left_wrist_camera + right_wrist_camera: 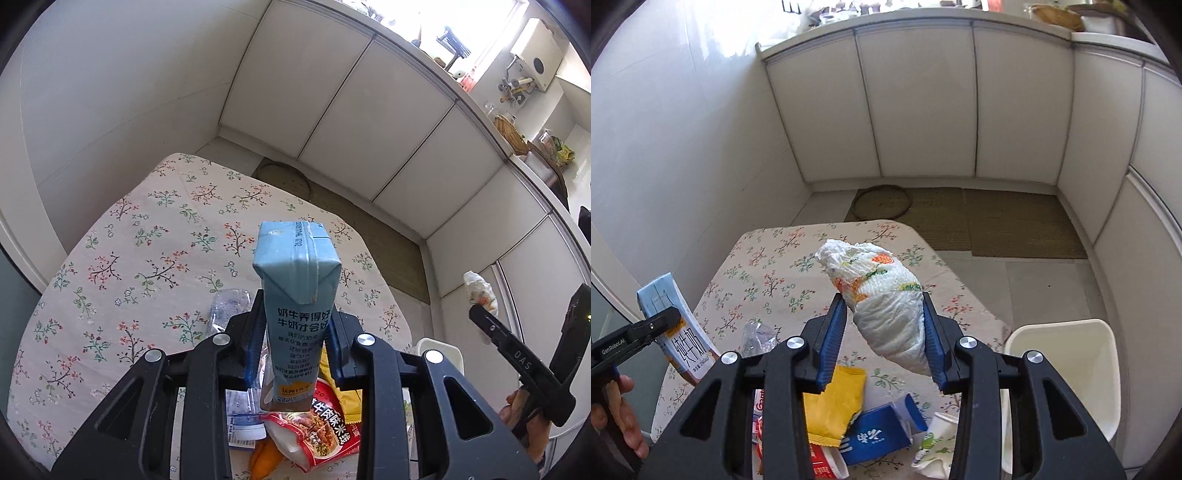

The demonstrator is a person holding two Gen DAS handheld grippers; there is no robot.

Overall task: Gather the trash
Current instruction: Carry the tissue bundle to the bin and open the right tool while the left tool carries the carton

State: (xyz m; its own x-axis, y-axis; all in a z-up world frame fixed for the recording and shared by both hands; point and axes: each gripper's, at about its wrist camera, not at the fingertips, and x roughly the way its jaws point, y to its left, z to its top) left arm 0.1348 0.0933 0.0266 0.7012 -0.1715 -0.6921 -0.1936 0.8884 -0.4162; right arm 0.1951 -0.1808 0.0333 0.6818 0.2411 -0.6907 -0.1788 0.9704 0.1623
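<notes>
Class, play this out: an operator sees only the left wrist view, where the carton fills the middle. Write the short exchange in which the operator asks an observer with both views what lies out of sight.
Operator: What is the right gripper carrying?
Observer: A crumpled paper towel with orange and green print, clamped between its blue pads.
Operator: Is the white bin holding anything?
Observer: The part of its inside that shows looks bare; it stands beside the table's right edge.
Operator: What trash sits behind my milk carton?
Observer: A dark blue carton and a crushed paper cup lie right of the yellow wrapper.
</notes>
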